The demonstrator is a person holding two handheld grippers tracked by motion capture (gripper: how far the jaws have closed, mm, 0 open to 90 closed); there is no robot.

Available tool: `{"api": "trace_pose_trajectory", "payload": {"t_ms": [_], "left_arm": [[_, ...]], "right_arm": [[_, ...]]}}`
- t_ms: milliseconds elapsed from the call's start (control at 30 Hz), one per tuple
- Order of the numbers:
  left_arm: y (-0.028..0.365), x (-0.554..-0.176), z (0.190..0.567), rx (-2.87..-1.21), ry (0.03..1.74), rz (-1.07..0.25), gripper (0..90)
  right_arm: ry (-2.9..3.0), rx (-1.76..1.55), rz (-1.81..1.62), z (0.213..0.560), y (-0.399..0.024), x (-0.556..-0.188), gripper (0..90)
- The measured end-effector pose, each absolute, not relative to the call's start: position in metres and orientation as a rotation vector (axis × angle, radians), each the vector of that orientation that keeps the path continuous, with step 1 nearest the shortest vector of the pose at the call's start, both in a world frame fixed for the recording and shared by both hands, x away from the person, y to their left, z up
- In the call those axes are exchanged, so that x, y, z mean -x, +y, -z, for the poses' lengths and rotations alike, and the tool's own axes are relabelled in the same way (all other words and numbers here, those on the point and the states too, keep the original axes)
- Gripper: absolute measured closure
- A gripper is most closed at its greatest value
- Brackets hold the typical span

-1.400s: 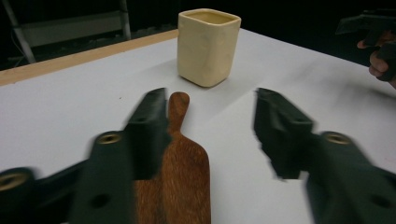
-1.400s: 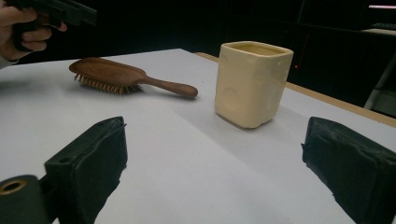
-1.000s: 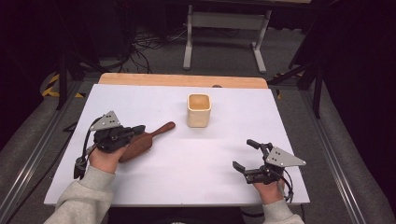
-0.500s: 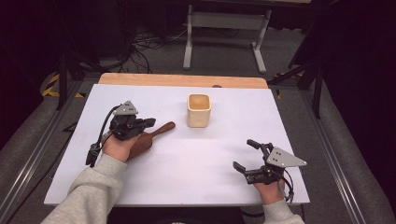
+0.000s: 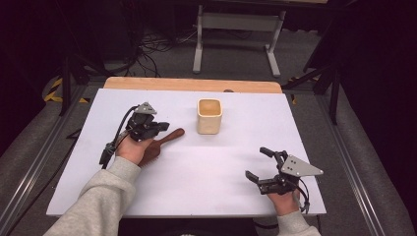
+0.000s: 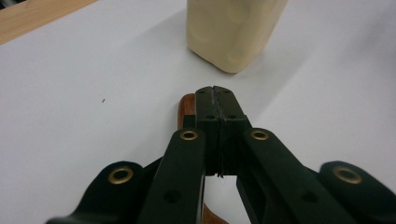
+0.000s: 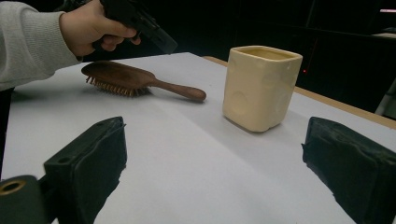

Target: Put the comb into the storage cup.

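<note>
While shut, left claw (image 5: 163, 126) above hairbrush (image 5: 160, 145)

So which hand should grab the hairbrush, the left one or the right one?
Probably the left. The left gripper hovers right over the hairbrush, jaws shut above its handle. The right gripper sits open near the front right of the table, far from the brush.

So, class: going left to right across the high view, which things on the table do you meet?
Left gripper → brush → cup → right gripper.
</note>
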State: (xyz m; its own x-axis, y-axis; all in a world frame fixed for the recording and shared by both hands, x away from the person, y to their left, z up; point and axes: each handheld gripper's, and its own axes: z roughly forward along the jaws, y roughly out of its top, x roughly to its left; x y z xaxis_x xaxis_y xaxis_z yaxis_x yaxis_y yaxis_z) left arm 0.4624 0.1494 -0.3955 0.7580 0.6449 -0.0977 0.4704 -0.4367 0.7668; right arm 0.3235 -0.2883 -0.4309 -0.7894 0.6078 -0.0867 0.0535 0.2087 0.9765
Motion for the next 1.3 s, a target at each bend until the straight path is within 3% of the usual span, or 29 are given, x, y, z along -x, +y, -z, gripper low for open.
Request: {"api": "trace_pose_trajectory", "payload": {"t_ms": [867,1300], "left_arm": [[0.128,-0.503,0.416,-2.483,1.02,-0.147,90.0],[0.119,-0.504,0.424,-2.598,0.975,-0.058,90.0]], "right_arm": [[2.042,-0.599,-1.624,0.431,-0.287,-0.323,6.8],[2.044,-0.599,-1.626,0.431,-0.287,-0.323,6.7]]}}
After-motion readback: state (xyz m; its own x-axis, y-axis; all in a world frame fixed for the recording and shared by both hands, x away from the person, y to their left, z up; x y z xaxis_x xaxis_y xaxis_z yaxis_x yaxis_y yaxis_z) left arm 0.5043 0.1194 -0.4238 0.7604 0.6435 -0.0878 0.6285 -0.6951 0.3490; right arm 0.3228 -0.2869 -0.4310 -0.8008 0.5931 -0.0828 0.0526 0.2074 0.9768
